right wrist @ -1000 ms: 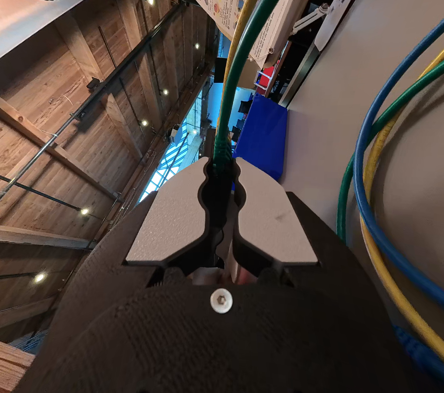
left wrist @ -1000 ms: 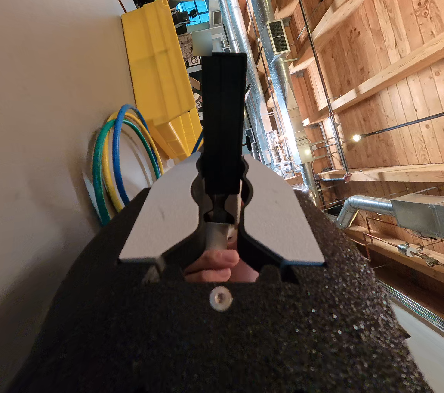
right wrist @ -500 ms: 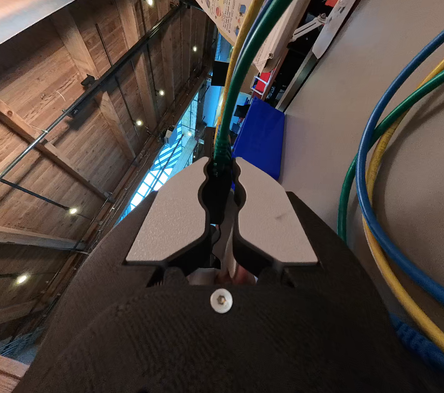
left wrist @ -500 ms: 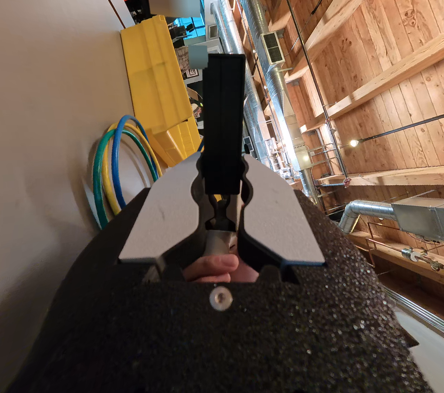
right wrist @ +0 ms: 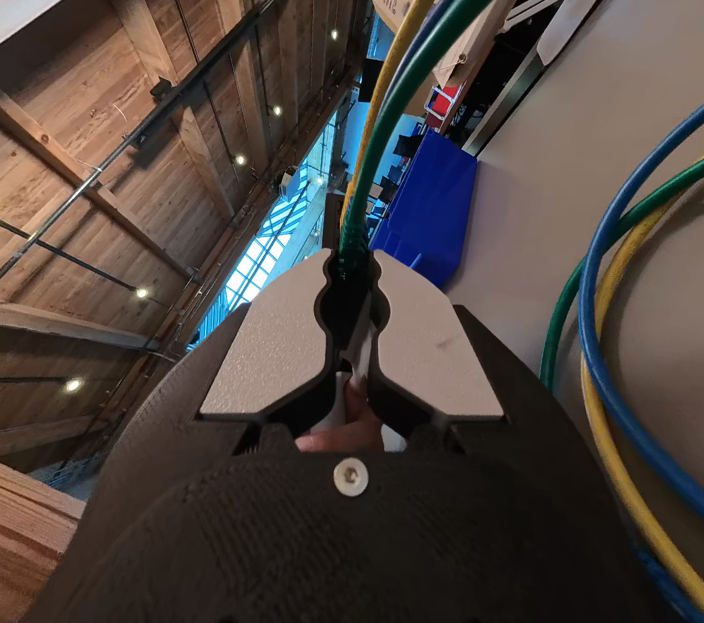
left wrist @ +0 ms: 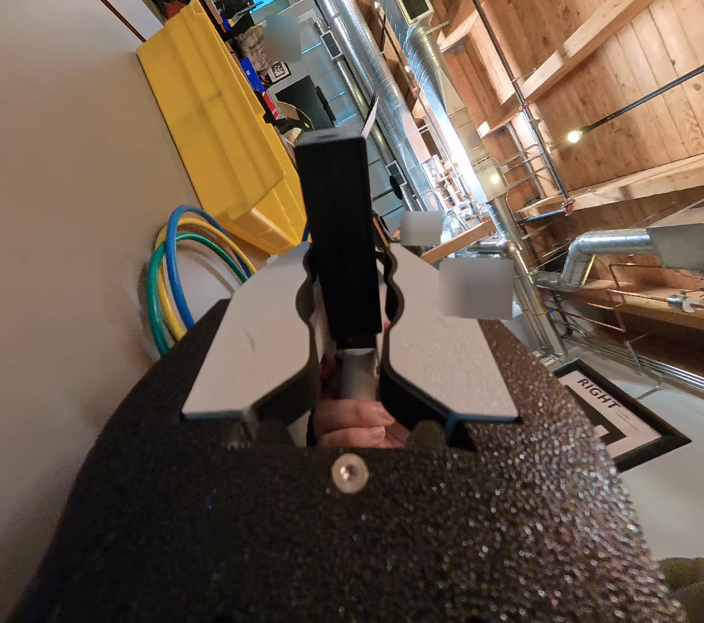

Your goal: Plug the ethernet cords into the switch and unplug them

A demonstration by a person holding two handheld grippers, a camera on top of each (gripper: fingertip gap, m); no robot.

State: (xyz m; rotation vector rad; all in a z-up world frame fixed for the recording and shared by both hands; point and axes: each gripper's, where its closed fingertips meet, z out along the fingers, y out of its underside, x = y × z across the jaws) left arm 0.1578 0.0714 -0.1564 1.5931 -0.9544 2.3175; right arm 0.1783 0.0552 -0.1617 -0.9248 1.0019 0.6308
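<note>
The switch (left wrist: 339, 235), a black box, stands pinched in the left tongs (left wrist: 347, 273) above the counter (left wrist: 68, 147). The right tongs (right wrist: 352, 271) pinch the green cord's (right wrist: 411, 71) plug end, beside the yellow and blue cords.

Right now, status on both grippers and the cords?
Left gripper shut on black box-shaped switch. Right gripper shut on green ethernet cord's plug. Nothing between them visible.

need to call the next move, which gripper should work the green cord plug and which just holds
Right. The right gripper is already shut on the green cord at its plug end. The left gripper is shut on the black switch, so it looks better placed to brace it.
</note>
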